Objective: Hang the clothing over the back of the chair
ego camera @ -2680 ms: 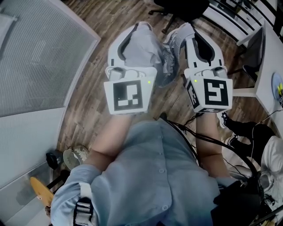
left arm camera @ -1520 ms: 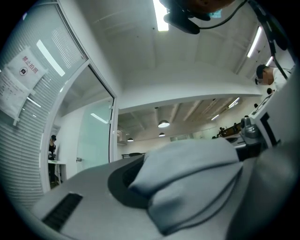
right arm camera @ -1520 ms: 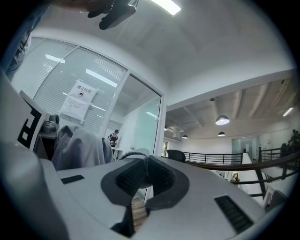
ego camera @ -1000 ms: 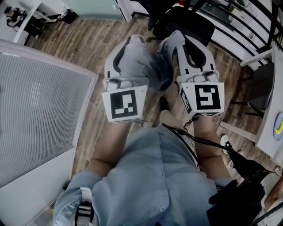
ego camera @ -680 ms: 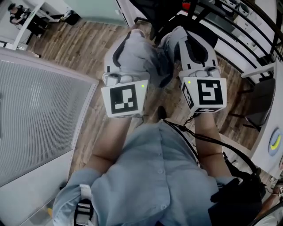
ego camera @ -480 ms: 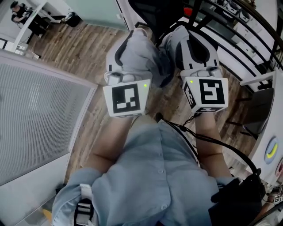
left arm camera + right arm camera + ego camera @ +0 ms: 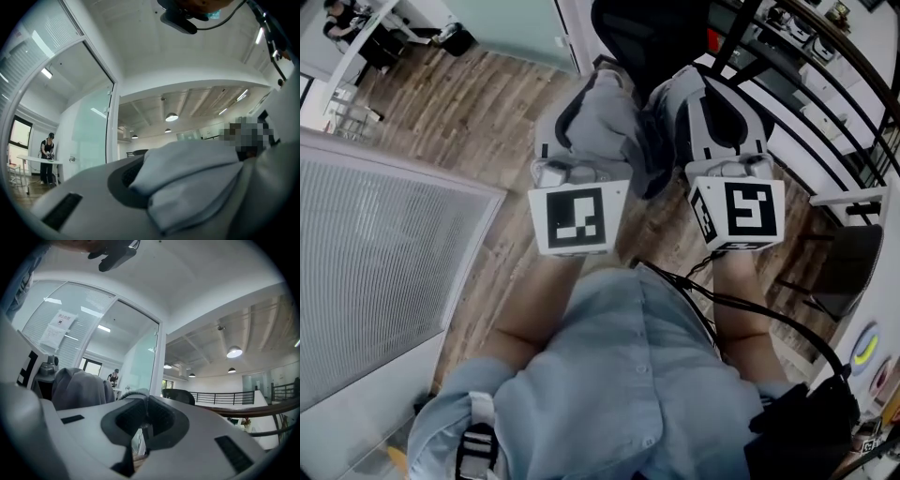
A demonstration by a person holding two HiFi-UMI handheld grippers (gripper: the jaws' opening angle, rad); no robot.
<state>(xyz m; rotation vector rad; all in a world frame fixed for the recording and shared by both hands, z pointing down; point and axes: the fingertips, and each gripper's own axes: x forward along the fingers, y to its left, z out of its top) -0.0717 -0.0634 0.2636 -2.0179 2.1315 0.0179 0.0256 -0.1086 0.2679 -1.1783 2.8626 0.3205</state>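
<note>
Both grippers are held side by side in front of the person, each shut on a piece of grey clothing (image 7: pixel 628 131) that bunches between them. In the head view my left gripper (image 7: pixel 602 82) has cloth draped over its jaws, and my right gripper (image 7: pixel 680 82) pinches an edge of it. A black office chair (image 7: pixel 652 33) stands just beyond the fingertips at the top. The left gripper view is filled by folded grey clothing (image 7: pixel 197 180) lying over the jaws. In the right gripper view the jaws stand shut on a thin grey clothing edge (image 7: pixel 136 393), and the black chair (image 7: pixel 180 397) rises behind them.
A glass partition with blinds (image 7: pixel 384 281) runs along the left. A black railing (image 7: pixel 806 56) and a white desk (image 7: pixel 853 197) with another dark chair (image 7: pixel 839 267) are at the right. Wooden floor (image 7: pixel 487 103) lies below. A person (image 7: pixel 48 157) stands at a far table.
Both grippers have carried the grey clothing forward together; the black chair has come from the frame's top edge to just beyond the fingertips. The grips are unchanged.
</note>
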